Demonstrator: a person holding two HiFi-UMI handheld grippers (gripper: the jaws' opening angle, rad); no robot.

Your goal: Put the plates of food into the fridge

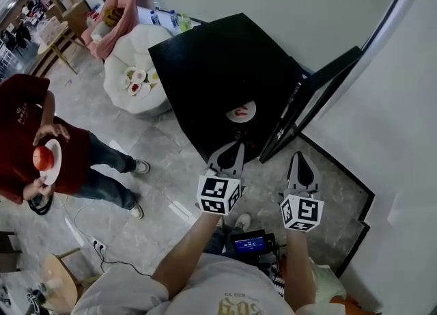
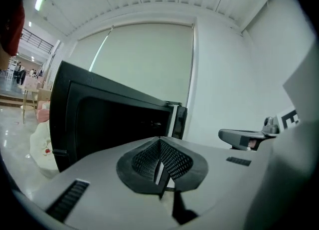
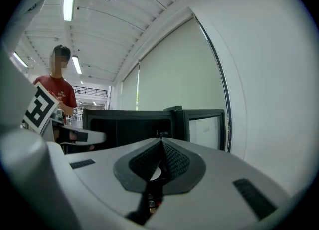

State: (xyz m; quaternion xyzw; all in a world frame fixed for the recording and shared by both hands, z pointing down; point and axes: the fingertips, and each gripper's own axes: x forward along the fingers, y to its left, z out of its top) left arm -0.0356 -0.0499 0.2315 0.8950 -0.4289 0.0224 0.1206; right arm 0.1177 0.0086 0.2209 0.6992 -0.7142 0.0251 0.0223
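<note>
Plates of food are partway home: one plate (image 1: 240, 111) sits at the mouth of the black fridge (image 1: 212, 61) with its door (image 1: 314, 98) swung open, though I can't tell if it's properly on a shelf. The left gripper (image 1: 236, 146) and right gripper (image 1: 299, 156) hover just in front, both clenched on nothing. More plates (image 1: 136, 81) wait on the white table (image 1: 147, 40), and a person in red (image 1: 20, 112) holds another (image 1: 54, 165), so I'd say most of the job is left

The scene is looked down on steeply from the head; the open black box-shaped fridge (image 1: 225, 78), close ahead of the fingers (image 2: 142, 161), is shared by both low, forward-facing gripper views.
</note>
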